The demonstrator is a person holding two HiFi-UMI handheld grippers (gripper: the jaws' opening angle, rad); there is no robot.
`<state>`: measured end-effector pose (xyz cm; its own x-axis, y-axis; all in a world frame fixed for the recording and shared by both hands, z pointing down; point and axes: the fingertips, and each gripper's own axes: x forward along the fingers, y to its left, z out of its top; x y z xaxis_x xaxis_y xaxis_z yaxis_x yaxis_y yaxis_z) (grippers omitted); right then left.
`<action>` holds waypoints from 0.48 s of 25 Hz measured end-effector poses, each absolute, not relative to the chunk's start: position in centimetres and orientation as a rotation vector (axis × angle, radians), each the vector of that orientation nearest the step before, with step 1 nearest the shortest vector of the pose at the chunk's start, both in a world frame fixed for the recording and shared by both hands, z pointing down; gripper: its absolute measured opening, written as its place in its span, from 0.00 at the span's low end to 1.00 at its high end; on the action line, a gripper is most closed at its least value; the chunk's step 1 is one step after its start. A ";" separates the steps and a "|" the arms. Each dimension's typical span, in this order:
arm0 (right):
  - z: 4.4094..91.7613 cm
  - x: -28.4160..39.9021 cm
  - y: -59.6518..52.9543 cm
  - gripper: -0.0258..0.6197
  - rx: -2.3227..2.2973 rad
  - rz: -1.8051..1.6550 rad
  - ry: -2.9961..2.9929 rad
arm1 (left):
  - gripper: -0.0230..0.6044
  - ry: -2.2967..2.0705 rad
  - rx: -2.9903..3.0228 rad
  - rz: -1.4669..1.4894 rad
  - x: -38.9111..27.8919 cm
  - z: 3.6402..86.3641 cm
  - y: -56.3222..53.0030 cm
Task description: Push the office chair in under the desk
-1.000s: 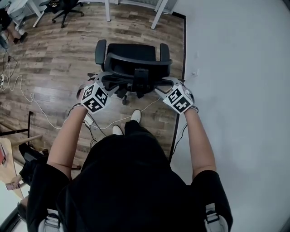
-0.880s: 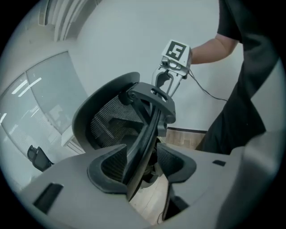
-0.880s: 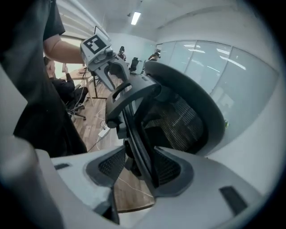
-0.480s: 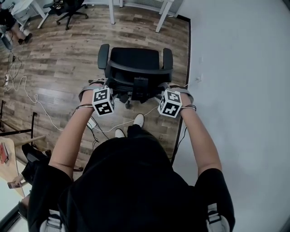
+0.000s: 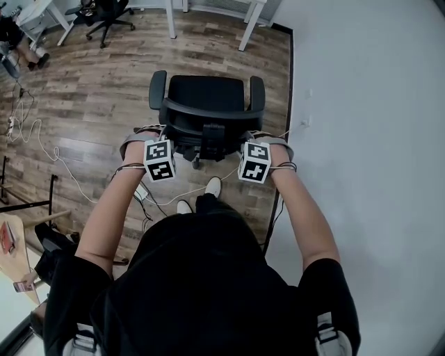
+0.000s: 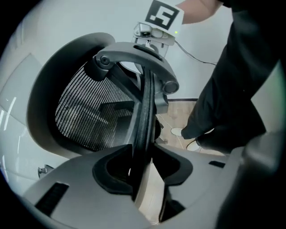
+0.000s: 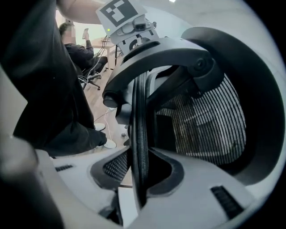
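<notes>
A black office chair with a mesh backrest stands on the wood floor, its seat facing away from me. White desk legs rise beyond it at the top of the head view. My left gripper points steeply down onto the left end of the backrest's top rim. My right gripper does the same on the right end of that rim. Both pairs of jaws have just been closing, with the rim between them. In each gripper view the pads sit against the rim.
A white wall runs close along the chair's right side. Cables trail over the floor at left and under my feet. Another black chair and a seated person are at the far top left.
Both grippers have sunk onto the backrest's top rim and rolled, so their marker cubes face up. The jaws, wide at first, now hold the rim.
</notes>
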<state>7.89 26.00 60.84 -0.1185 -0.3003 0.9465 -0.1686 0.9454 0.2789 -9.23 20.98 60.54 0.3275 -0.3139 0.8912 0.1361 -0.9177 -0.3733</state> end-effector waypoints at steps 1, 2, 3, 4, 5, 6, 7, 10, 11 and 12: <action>60.9 7.9 26.0 0.20 0.363 -0.109 -1.696 | 0.25 0.152 -2.220 -1.622 -9.2 60.6 20.9; 61.0 7.9 25.9 0.20 0.369 -0.103 -1.694 | 0.25 0.149 -2.221 -1.623 -9.2 60.7 20.9; 61.1 8.0 25.8 0.20 0.375 -0.100 -1.694 | 0.25 0.148 -2.219 -1.621 -9.1 60.8 20.8; 61.2 8.1 25.6 0.20 0.383 -0.101 -1.696 | 0.25 0.150 -2.217 -1.617 -9.0 60.8 20.5; 61.2 8.2 25.2 0.20 0.390 -0.105 -1.699 | 0.25 0.154 -2.213 -1.614 -8.8 60.8 20.1; 61.2 8.5 24.6 0.20 0.397 -0.111 -1.702 | 0.25 0.160 -2.207 -1.613 -8.6 60.8 19.5; 61.2 8.7 24.0 0.20 0.402 -0.115 -1.704 | 0.25 0.165 -2.203 -1.611 -8.4 60.8 18.9; 61.3 8.9 22.6 0.20 0.413 -0.114 -1.704 | 0.25 0.176 -2.195 -1.606 -8.2 60.8 17.3; 61.3 8.8 22.2 0.20 0.415 -0.112 -1.703 | 0.25 0.178 -2.193 -1.608 -8.2 60.8 16.9; 61.2 8.8 21.8 0.20 0.417 -0.112 -1.703 | 0.25 0.179 -2.190 -1.611 -8.2 60.8 16.4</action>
